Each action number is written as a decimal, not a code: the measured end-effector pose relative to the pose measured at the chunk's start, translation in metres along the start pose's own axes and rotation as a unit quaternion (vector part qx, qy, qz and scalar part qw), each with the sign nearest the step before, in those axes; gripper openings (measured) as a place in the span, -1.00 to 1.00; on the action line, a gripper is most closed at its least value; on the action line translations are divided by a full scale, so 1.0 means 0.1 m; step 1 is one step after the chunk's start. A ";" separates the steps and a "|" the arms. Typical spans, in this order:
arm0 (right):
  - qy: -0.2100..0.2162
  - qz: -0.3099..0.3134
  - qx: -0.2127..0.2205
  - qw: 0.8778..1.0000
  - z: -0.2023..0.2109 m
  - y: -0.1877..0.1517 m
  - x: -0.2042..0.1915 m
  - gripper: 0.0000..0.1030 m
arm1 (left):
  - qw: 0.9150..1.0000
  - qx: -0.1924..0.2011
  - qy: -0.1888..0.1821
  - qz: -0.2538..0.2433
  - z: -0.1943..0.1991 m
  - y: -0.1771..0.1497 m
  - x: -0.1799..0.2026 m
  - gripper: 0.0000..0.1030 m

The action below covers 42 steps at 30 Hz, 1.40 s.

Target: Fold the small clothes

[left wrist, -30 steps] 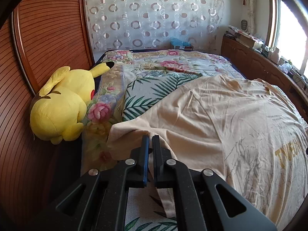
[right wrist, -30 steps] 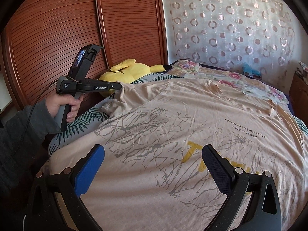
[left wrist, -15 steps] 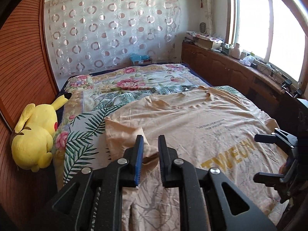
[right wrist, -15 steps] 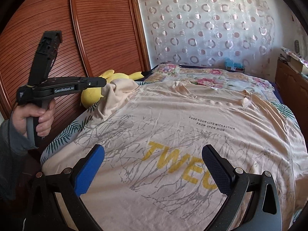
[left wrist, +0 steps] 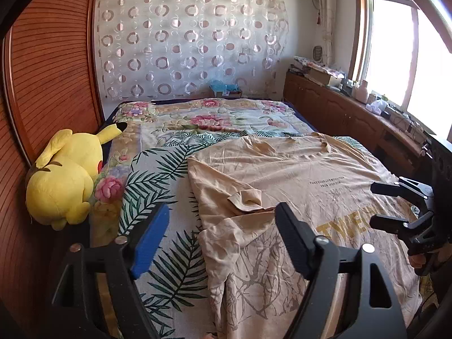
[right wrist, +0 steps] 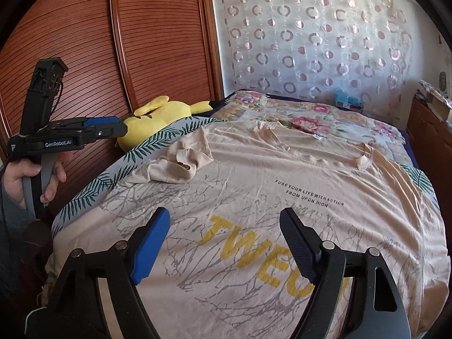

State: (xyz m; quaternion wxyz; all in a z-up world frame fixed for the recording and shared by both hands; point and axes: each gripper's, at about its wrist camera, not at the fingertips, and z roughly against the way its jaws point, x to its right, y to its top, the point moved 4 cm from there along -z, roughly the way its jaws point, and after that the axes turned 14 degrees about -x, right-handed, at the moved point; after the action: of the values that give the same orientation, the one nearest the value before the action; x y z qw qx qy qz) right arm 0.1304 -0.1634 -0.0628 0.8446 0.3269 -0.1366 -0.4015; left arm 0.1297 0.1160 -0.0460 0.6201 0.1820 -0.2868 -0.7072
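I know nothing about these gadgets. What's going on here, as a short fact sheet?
Setting: bed with leaf and flower covers
Garment: beige T-shirt spread flat, print up
Sleeve: sleeve folded in over the shirt
Left gripper: jaws opening, nothing between them
Right gripper: jaws closing, nothing gripped, above the shirt
Bystander: yellow plush toy by the wooden wall

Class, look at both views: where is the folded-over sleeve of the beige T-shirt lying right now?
The sleeve lies crumpled on the beige T-shirt, on its side nearest the yellow plush toy; in the left wrist view it sits just beyond the open left gripper.
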 end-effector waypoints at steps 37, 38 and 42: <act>0.044 0.040 -0.106 0.993 -1.70 1.16 -0.35 -0.90 | 0.998 -0.006 0.023 0.051 0.00 -0.65 -0.27 0.60; 0.045 0.034 -0.099 0.993 -1.65 1.15 -0.32 -0.90 | 0.998 -0.006 0.023 0.050 0.00 -0.64 -0.26 0.60; 0.047 0.006 -0.076 0.996 -1.47 1.09 -0.14 -0.90 | 0.999 -0.007 0.022 0.049 0.00 -0.63 -0.23 0.60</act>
State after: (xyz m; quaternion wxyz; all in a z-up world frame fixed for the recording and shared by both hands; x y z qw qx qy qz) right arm 0.2577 -0.0369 -0.1008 0.8749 0.2791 -0.0678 -0.3900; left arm 0.0851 0.1431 -0.0886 0.6614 0.1787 -0.2766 -0.6738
